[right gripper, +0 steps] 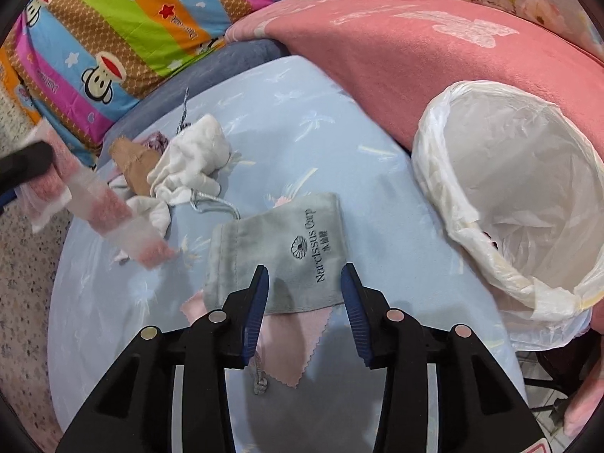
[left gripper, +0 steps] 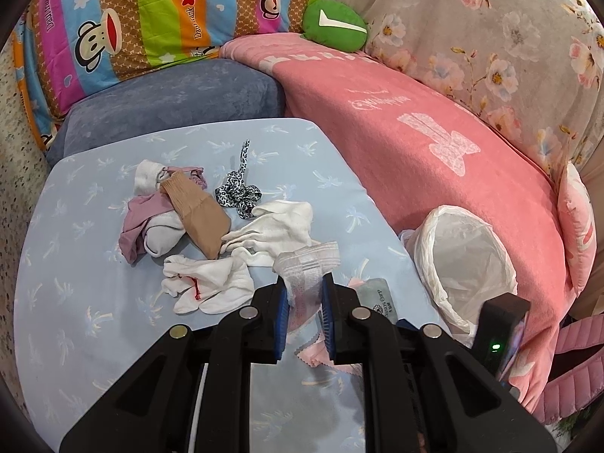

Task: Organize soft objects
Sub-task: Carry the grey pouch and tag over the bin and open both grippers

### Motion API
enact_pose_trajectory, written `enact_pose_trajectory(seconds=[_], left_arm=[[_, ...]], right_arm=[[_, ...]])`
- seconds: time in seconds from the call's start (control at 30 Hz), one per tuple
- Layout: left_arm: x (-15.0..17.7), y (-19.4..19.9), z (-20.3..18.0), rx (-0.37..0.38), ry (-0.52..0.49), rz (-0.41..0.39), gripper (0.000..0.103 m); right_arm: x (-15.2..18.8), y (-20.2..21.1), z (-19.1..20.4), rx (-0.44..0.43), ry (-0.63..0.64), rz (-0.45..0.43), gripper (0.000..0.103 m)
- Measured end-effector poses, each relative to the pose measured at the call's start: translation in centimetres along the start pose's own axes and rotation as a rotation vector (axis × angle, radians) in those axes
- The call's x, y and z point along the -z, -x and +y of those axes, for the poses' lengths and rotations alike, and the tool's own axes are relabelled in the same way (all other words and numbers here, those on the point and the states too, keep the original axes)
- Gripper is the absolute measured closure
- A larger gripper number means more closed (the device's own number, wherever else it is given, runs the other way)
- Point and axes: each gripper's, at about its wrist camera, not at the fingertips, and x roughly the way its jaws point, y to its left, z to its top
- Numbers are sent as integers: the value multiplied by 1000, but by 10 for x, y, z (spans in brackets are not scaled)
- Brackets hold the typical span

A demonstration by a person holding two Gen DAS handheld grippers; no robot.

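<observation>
The left hand-held gripper (left gripper: 305,307) grips a sheer pink-and-white sock (left gripper: 307,264). The right hand-held gripper (right gripper: 305,294), jaws apart and empty, hovers over the grey velvet drawstring pouch (right gripper: 279,253). Best lower squarely and pinch the pouch alone, leaving the pink cloth (right gripper: 287,343) beneath.

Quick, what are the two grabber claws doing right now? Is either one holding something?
Left gripper: shut on the sheer pink sock.
Right gripper: open, holding nothing, with its jaws either side of the grey pouch.
</observation>
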Motion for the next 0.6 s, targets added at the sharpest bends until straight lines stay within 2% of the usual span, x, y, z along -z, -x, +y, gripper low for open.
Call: enact_pose_trajectory(seconds=[0.03,0.1,0.13,0.17,0.33,0.6], left_arm=[[0,0,-1,-2,0,2,88],[0,-1,-2,-5,-3,5,88],[0,-1,-2,-8,-5,5,88],[0,-1,-3,-9,-6,6,88],[-2,-1,-3,-14,-8,4,88],[-9,2,-19,5,-42,-12,88]], right_arm=[[1,-6,3,8,20,5,62],[2,-7,7,36,58,-7,71],[2,-9,8,44,70,-7,89],[2,-11,10,37,82,8,99],[-3,-2,8,-6,64,-13,99],[-32,49,0,-51,22,-142,99]])
